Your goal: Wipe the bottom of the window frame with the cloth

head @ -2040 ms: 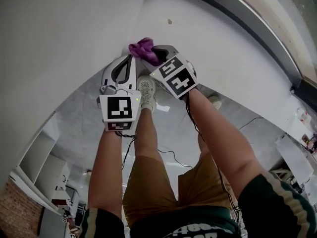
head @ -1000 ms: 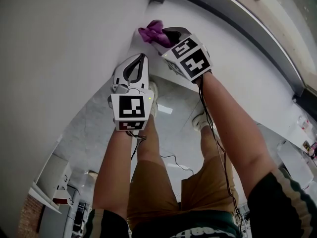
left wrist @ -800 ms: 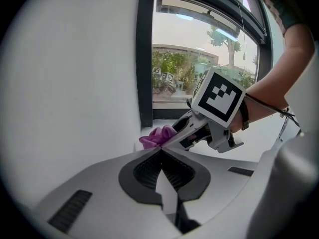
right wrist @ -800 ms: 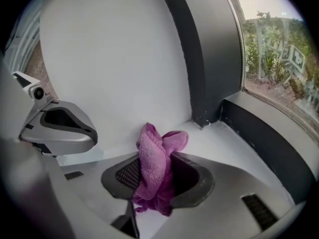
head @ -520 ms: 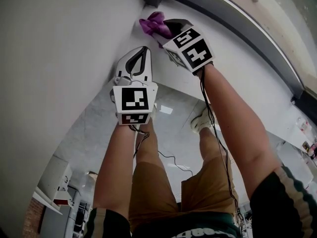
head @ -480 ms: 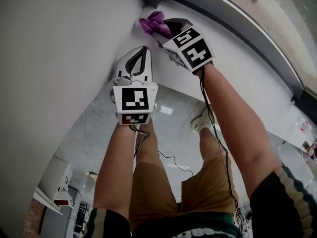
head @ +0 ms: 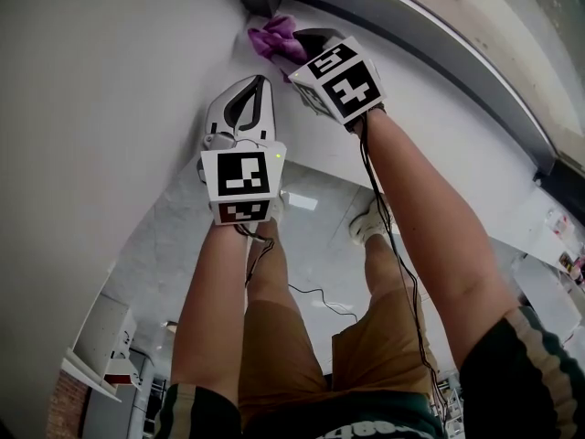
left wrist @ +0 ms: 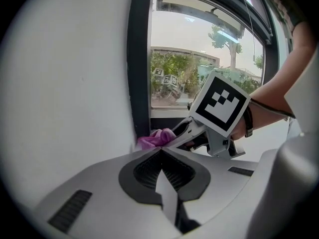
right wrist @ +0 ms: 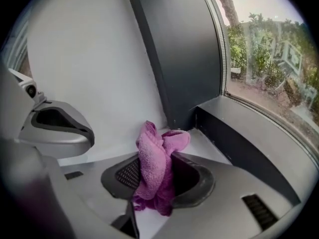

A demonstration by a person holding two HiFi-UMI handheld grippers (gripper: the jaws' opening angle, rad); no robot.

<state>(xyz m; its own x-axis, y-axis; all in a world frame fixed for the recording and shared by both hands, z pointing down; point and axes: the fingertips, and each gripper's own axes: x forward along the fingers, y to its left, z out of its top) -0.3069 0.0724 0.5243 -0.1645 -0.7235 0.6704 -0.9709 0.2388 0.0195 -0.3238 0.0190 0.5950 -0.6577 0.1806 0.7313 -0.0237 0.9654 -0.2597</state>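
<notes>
Jaws pinching cloth (right wrist: 153, 171) on right gripper (head: 297, 44), pressed together on left gripper (left wrist: 160, 151); arms (head: 215, 300) outstretched.

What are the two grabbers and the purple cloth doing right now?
Left gripper: fingers shut, holding nothing.
Right gripper: fingers shut on the cloth.
Cloth: bunched up, poking out toward the bottom corner of the window frame.
</notes>
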